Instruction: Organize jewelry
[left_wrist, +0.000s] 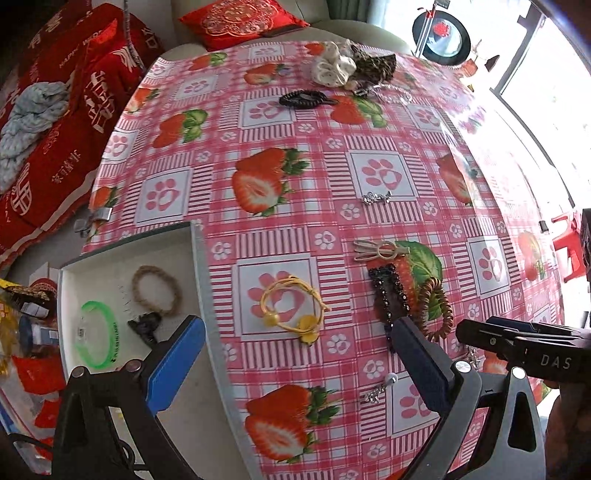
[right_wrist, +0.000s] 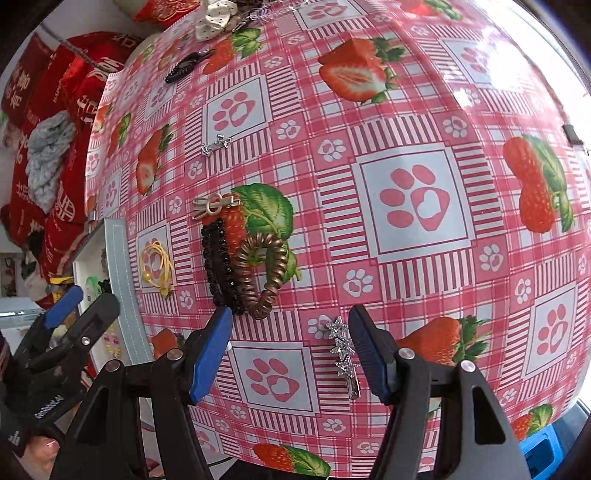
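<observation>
1. The white tray (left_wrist: 92, 266) at the table's left edge holds a green wristband (left_wrist: 96, 334), a beaded bracelet (left_wrist: 157, 290) and a black clip (left_wrist: 144, 325).
2. A silver star hairclip (right_wrist: 345, 350) lies on the strawberry tablecloth (right_wrist: 406, 258), between the right gripper's (right_wrist: 290, 354) wide, empty jaws.
3. The left gripper (left_wrist: 295, 354) stands wide and empty; a yellow cord bracelet (left_wrist: 291, 308) lies at its twelve o'clock.
4. Bare cloth spreads at two o'clock.

Open left tongs (left_wrist: 295, 347) above yellow hair tie (left_wrist: 291, 308) beside tray (left_wrist: 201, 258)

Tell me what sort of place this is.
Probably a home living room: a table under a strawberry-print tablecloth, a sofa with a red embroidered cushion, and a bright window beside it.
</observation>
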